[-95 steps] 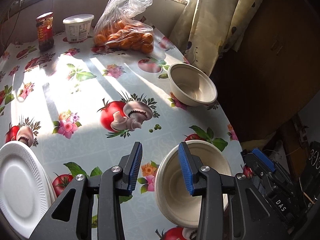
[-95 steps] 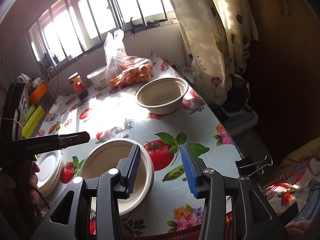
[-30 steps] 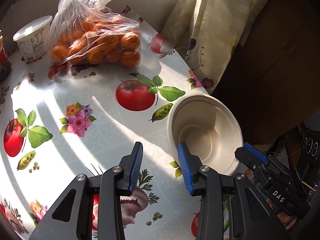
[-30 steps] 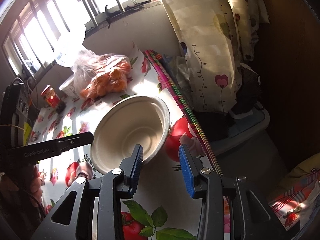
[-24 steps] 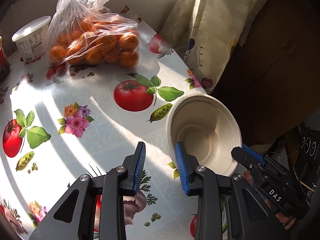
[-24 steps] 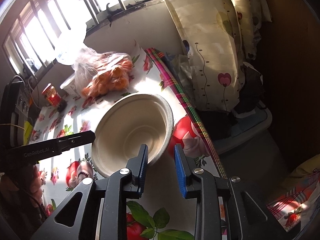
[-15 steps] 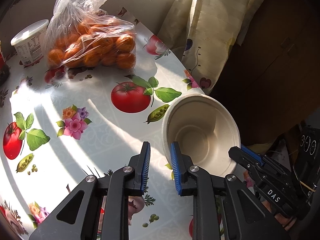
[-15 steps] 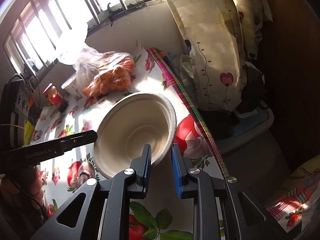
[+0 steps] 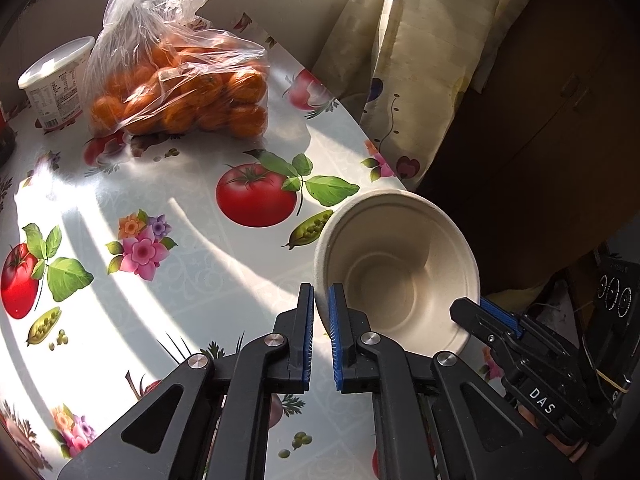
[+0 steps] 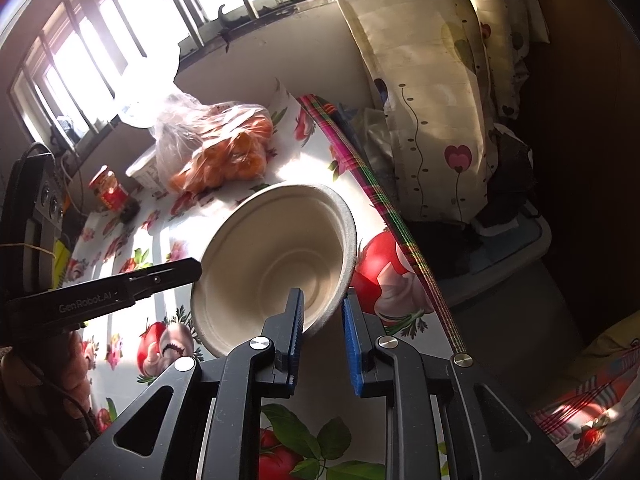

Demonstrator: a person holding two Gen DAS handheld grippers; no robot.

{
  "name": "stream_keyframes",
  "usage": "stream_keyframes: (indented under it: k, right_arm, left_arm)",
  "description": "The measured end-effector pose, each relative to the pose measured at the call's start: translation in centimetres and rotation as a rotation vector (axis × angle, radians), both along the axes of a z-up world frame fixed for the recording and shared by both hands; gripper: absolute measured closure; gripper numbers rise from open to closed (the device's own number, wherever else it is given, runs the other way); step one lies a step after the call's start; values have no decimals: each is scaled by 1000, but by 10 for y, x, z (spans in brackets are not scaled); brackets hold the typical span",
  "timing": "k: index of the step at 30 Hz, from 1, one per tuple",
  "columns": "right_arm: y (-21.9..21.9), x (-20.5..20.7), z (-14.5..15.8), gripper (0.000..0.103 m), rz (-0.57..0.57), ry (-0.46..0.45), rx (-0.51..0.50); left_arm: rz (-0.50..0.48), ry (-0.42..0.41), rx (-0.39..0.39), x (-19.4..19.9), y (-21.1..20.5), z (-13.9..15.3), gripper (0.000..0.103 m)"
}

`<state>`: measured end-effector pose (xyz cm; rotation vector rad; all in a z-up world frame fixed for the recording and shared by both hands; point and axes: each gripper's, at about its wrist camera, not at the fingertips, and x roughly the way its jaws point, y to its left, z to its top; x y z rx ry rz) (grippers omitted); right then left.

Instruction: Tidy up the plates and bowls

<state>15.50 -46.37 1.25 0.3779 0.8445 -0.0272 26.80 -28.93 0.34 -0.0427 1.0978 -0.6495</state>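
A beige paper bowl (image 9: pixel 400 264) sits near the right edge of the table with the fruit-print cloth (image 9: pixel 160 200). My left gripper (image 9: pixel 319 312) is shut on the bowl's near-left rim. My right gripper (image 10: pixel 322 312) straddles the opposite rim of the same bowl (image 10: pixel 276 260), its jaws closed in on the wall with a small gap still showing. The bowl looks tilted in the right wrist view. The right gripper's fingers (image 9: pixel 496 320) also show in the left wrist view at the bowl's right side.
A plastic bag of oranges (image 9: pixel 180 80), a white tub (image 9: pixel 56 80) and a red jar (image 10: pixel 110 192) stand at the back by the window wall. A curtain (image 9: pixel 420 60) hangs past the right table edge. The table edge (image 10: pixel 400 240) is close to the bowl.
Both grippers moved forward from the nearer bowl to the far bowl and closed their jaws onto its opposite rims. The bowl now looks tilted.
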Motion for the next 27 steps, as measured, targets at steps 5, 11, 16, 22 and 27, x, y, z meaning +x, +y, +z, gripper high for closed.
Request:
stream_keyframes:
  k: [5,11,16,22,27]
  right_arm:
    - [0,0,0,84,0,0,1]
    - [-1,1,-1,84,-1,1,2]
    - [-2,0,0,84,-3,2,6]
    - [-1,-6,4,84,-3,-14,9]
    - [3,-15,10,84,-4,-29,13]
  left_arm:
    - [3,6,-9,1,1,0,96]
    - [8,15,-21,1,2,1,96]
    - [11,16,-25,-2,2,3,96]
    - [13,11,-36,-6,6,8,96]
    - [15,2,-52,-13,10,15,96]
